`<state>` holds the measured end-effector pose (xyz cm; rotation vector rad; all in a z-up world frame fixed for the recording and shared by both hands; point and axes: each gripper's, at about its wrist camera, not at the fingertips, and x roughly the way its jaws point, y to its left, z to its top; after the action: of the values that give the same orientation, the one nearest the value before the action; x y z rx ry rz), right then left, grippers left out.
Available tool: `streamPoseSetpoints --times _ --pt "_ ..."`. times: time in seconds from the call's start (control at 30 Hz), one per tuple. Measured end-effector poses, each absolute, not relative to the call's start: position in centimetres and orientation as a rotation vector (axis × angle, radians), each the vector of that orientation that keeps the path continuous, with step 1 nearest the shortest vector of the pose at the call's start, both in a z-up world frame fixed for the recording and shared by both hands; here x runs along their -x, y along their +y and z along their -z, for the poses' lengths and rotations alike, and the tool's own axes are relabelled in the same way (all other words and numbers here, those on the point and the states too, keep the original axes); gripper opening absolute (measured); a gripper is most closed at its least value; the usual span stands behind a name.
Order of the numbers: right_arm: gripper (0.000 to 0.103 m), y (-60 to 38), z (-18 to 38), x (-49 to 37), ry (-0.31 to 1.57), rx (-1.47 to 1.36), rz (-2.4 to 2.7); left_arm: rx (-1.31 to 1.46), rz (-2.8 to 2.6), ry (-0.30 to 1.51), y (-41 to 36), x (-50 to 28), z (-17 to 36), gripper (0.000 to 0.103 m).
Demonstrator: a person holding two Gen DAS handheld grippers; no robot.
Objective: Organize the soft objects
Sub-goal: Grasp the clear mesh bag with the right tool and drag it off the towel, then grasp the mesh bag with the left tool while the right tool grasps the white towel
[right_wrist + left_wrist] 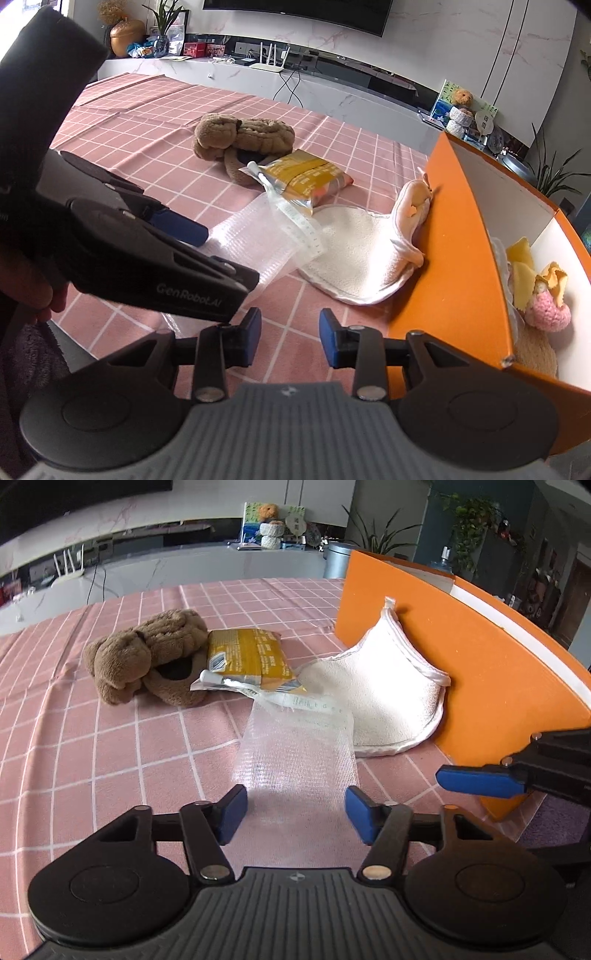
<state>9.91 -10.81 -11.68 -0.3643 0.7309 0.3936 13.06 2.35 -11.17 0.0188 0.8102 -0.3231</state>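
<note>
On the pink checked tablecloth lie a brown plush slipper [147, 657] [243, 138], a yellow soft packet [247, 655] [303, 177], a clear mesh bag [295, 753] [255, 236] and a white terry cloth [376, 694] [362, 254] that leans against the orange box [480, 657] [458, 266]. My left gripper [295, 816] is open, its fingers either side of the mesh bag's near end. My right gripper [290, 338] is open and empty above the cloth-covered table beside the box. Inside the box lie a pink knitted item [546, 310] and yellow fabric [524, 269].
The left gripper body [147, 258] crosses the left of the right wrist view. The right gripper's blue finger [480, 781] shows at the right of the left wrist view. A white counter [207, 565] with decorations stands behind the table.
</note>
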Motion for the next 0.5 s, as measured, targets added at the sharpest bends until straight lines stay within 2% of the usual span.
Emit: streamPoseSetpoints --times 0.03,0.17,0.27,0.3,0.5 --pt "0.036 -10.8 11.7 -10.0 0.731 0.366 -0.391 -0.035 0.322 0.804 2.2 -13.0 11.2 0.051" --pt "0.039 -10.6 11.9 -10.4 0.724 0.381 -0.378 -0.089 0.313 0.773 2.0 -12.8 11.3 0.032" --pt "0.04 -10.3 12.1 -10.7 0.714 0.403 -0.36 -0.091 0.295 0.758 2.3 -12.8 11.3 0.011" --pt "0.041 -10.2 12.1 -10.8 0.708 0.411 -0.353 -0.087 0.285 0.756 2.4 -12.9 11.3 0.0" --pt "0.044 -9.6 12.2 -12.0 0.686 0.431 -0.314 -0.049 0.21 0.721 4.6 -12.9 10.1 0.0"
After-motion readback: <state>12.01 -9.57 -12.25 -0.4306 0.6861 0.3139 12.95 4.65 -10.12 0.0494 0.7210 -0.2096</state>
